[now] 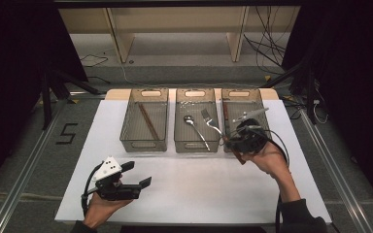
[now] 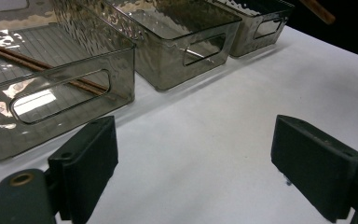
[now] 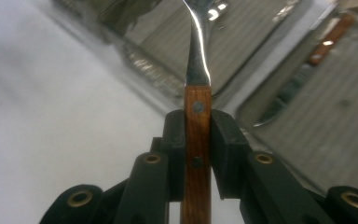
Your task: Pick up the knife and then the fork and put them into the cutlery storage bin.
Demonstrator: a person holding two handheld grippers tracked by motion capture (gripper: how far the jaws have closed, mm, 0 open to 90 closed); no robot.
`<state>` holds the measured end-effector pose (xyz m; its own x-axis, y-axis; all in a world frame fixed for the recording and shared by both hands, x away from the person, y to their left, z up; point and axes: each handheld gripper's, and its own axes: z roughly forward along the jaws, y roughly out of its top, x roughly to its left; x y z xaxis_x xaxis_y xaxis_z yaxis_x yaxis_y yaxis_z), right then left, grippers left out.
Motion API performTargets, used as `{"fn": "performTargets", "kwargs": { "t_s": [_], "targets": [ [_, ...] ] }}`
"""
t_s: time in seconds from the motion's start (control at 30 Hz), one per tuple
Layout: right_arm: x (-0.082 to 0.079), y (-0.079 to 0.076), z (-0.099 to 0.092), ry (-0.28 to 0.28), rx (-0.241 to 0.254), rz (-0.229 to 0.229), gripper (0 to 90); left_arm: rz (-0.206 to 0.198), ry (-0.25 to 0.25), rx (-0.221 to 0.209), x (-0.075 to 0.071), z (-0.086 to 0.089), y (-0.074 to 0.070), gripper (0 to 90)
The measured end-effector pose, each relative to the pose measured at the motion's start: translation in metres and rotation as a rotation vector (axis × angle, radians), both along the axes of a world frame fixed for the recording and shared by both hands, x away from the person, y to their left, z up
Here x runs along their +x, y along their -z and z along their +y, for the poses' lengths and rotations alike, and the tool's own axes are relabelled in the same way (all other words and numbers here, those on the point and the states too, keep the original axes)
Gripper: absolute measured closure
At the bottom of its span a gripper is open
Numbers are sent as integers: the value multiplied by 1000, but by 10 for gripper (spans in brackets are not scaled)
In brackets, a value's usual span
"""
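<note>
My right gripper (image 1: 234, 141) (image 3: 198, 128) is shut on the wooden handle of a fork (image 1: 211, 124) (image 3: 197, 154). The fork is lifted, and its metal tines reach up and left over the middle clear bin (image 1: 196, 144). A spoon (image 1: 194, 127) lies in that bin. Chopsticks (image 1: 148, 121) (image 2: 37, 65) lie in the left bin (image 1: 144, 141) (image 2: 74, 95). In the right bin (image 1: 243, 92) lies a piece with a brown handle (image 3: 331, 39). My left gripper (image 1: 137, 174) (image 2: 200, 158) stands open low over the white table (image 1: 184, 194), with nothing between its jaws.
The three bins stand side by side along the table's far half. The fork's handle end (image 2: 319, 10) shows beyond the right bin (image 2: 261, 28) in the left gripper view. Shelving and cables lie on the floor behind the table.
</note>
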<state>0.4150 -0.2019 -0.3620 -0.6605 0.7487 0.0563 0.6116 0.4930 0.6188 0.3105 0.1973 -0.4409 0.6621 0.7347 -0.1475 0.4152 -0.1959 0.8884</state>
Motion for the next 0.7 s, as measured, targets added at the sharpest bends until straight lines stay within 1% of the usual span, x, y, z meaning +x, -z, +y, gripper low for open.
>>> {"fn": "performTargets", "kwargs": {
  "t_s": [0.13,0.27,0.43,0.57,0.7],
  "targets": [
    [14,-9,-16,72,19,-20,774,2,-3,-4,0,0,0,144],
    [29,-12,-28,150,26,-19,774,2,-2,-5,0,0,0,144],
    [51,-5,-40,244,41,0,774,0,-1,-3,0,0,0,144],
    [65,1,-47,295,66,25,774,2,-1,-5,0,0,0,144],
    [75,4,-51,339,87,42,774,1,1,-3,0,0,0,144]
  ]
}}
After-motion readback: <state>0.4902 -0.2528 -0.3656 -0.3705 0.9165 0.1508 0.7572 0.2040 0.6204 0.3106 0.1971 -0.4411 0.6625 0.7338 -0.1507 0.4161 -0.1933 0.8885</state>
